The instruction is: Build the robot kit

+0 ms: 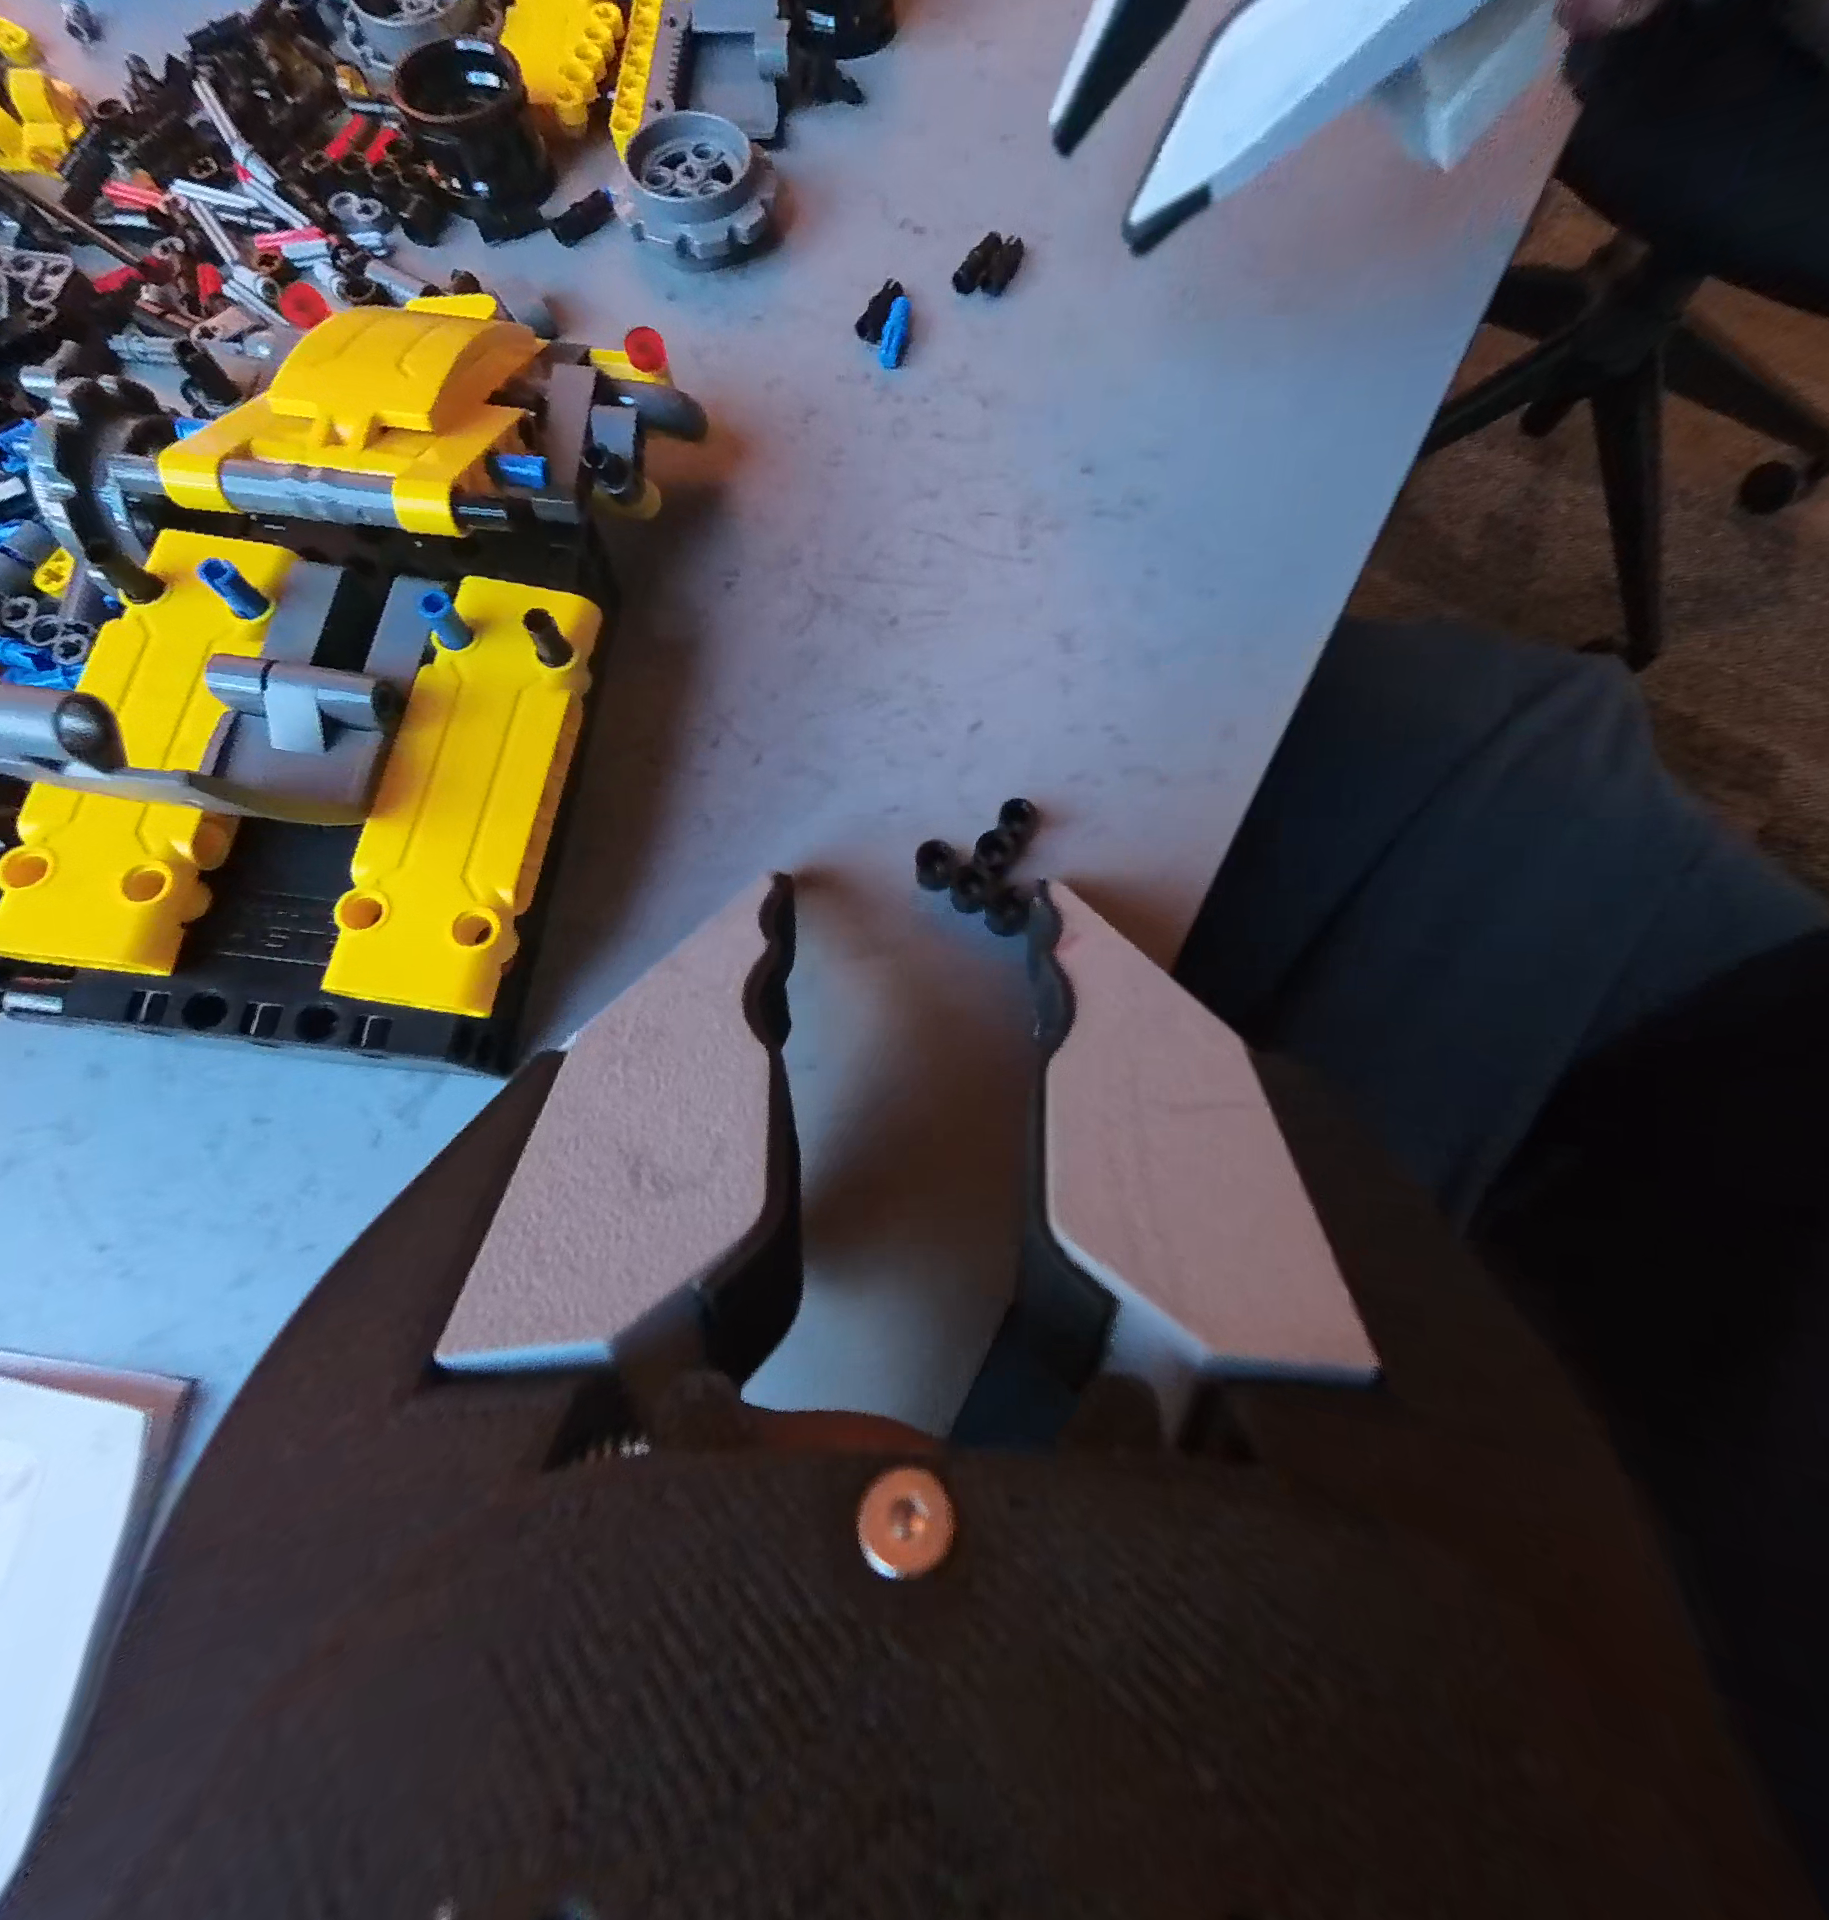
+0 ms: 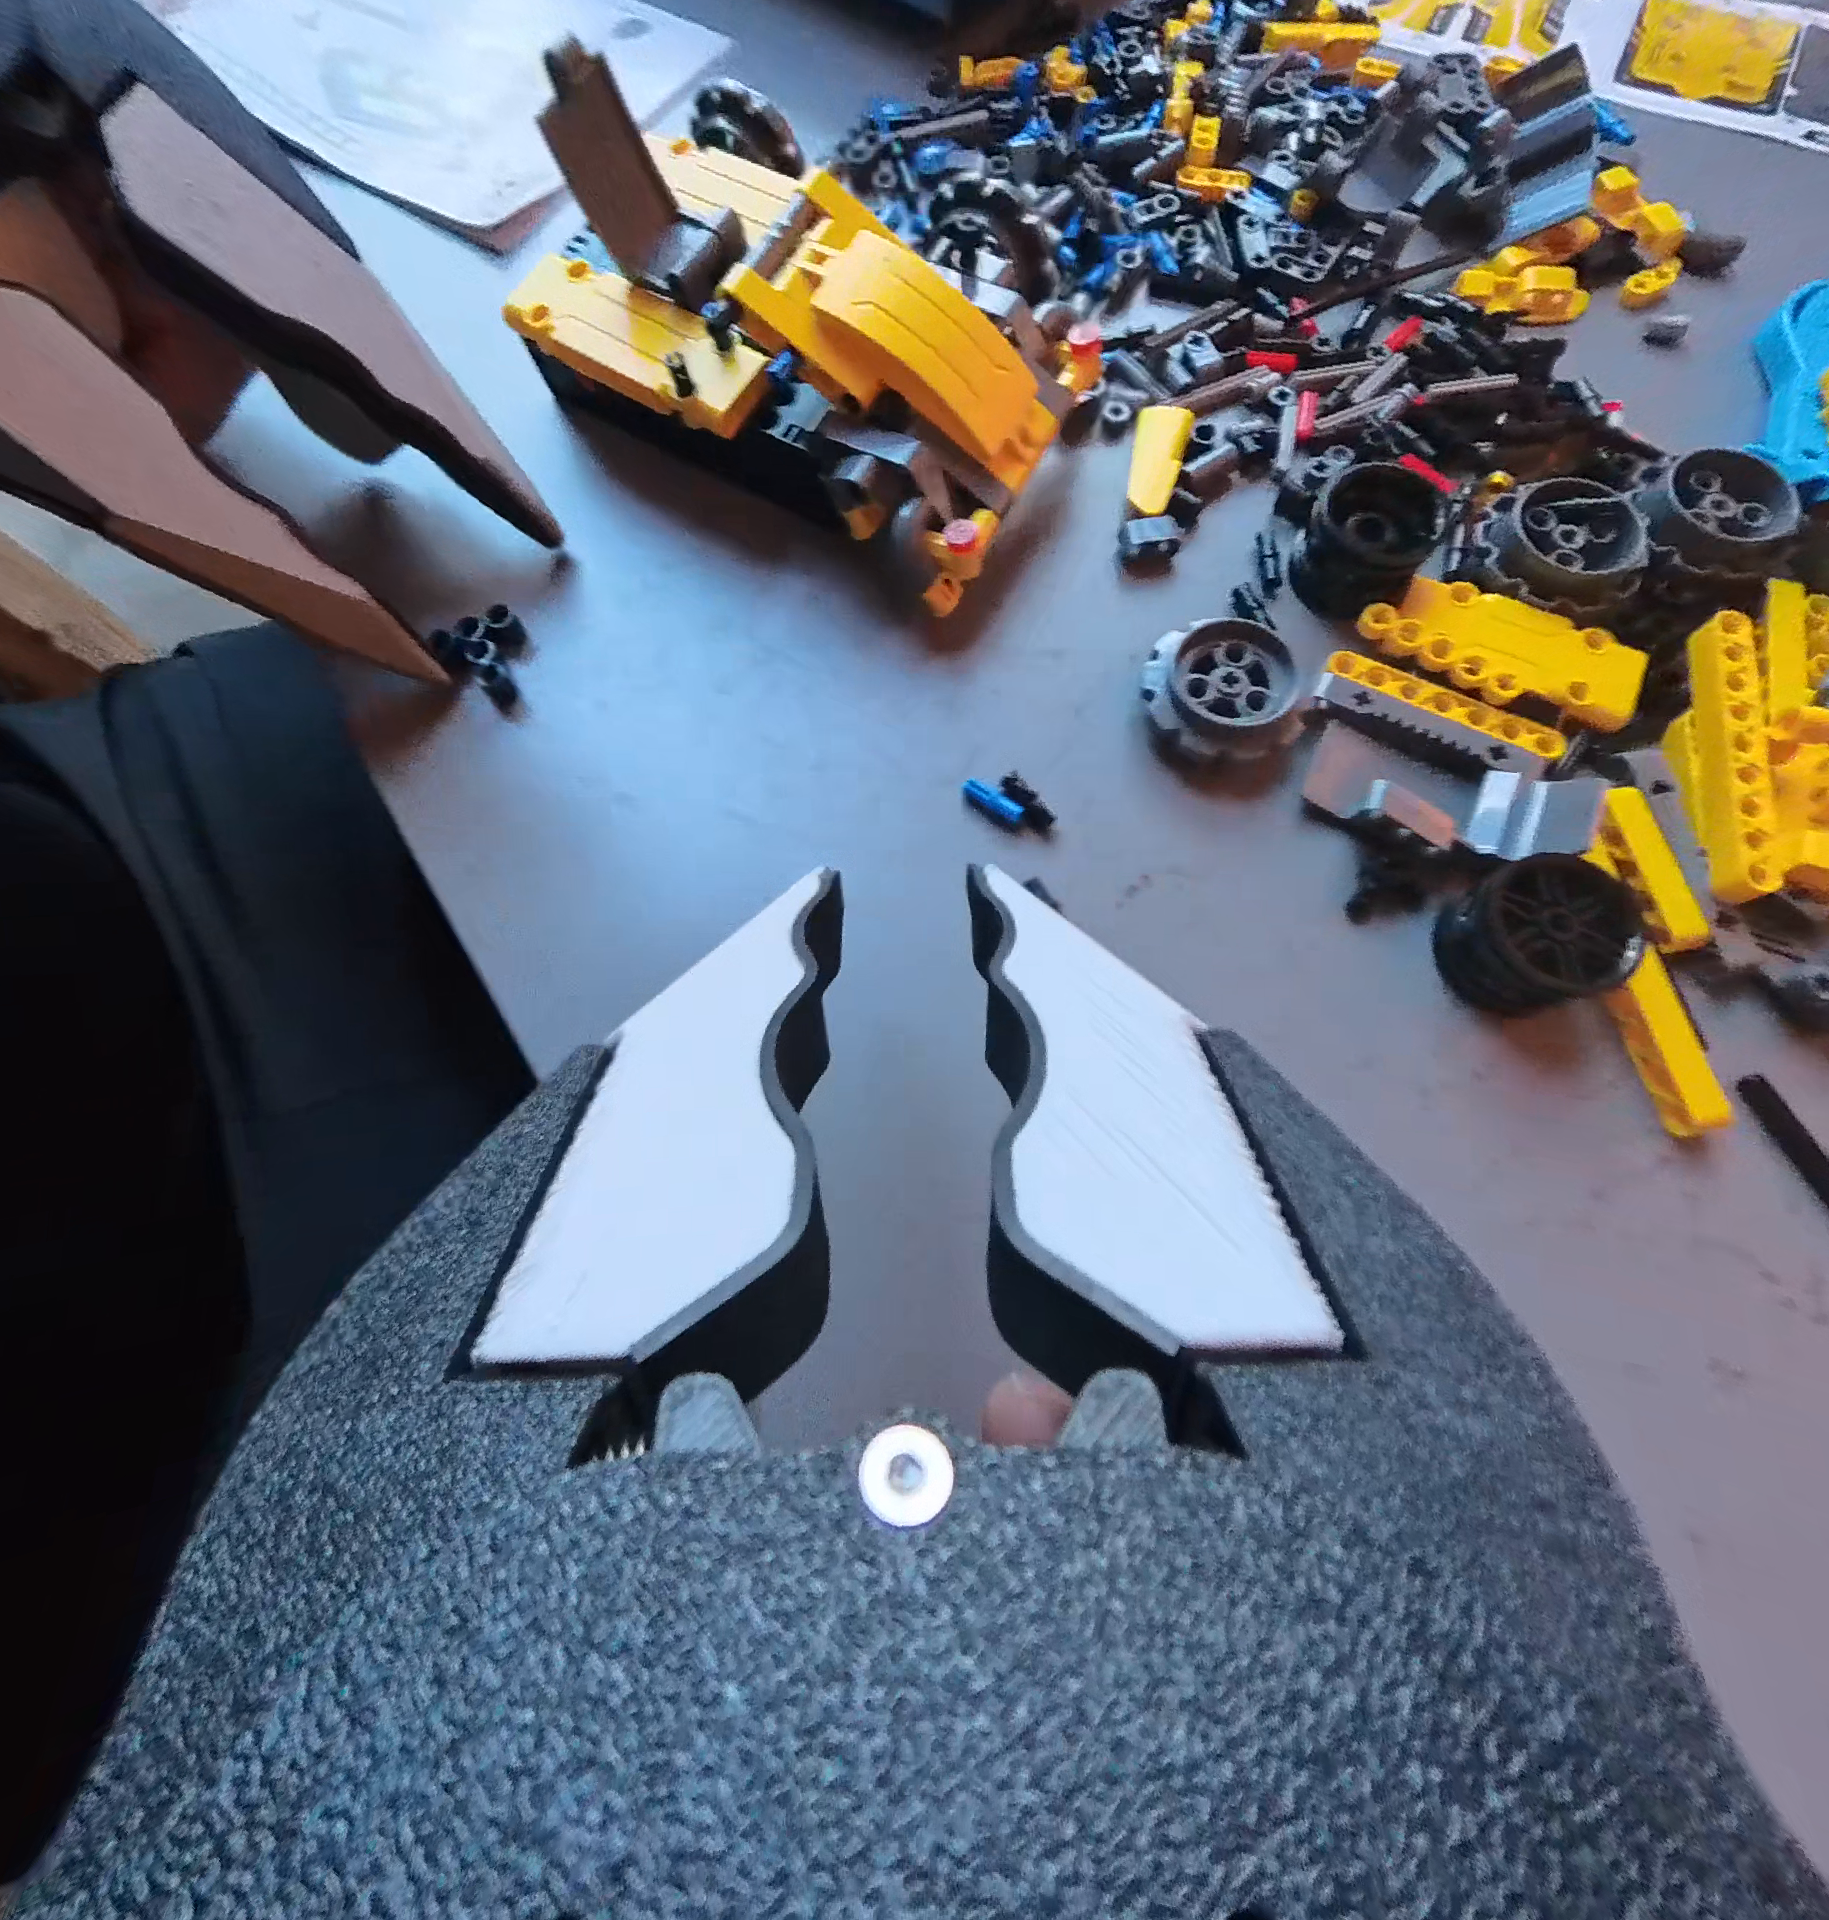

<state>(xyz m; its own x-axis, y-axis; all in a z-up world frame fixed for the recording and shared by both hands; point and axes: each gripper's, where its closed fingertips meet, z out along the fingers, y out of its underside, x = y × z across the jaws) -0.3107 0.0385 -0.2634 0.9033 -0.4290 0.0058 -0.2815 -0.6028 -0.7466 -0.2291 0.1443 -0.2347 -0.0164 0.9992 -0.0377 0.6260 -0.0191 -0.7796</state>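
Note:
My left gripper is open and empty, low over the grey table near its right edge. A small black connector piece lies just ahead of its right fingertip; it also shows in the right wrist view, touching the left gripper's near fingertip. My right gripper is open and empty, above the table. A blue pin with a black pin lies just beyond its tips; the same pair shows in the left wrist view. A half-built yellow and black brick vehicle sits left of the left gripper.
A big heap of loose bricks, wheels and yellow beams covers the far side. A grey wheel hub and two black pins lie apart. Instruction sheets lie near left. The table edge runs along the right, with a person's leg and a chair base beyond. About 15 cm separates my left fingertips from my right. My left tips are about 15 cm from the grey wheel hub, my right tips only 8 cm. It is also in sight in the right wrist view.

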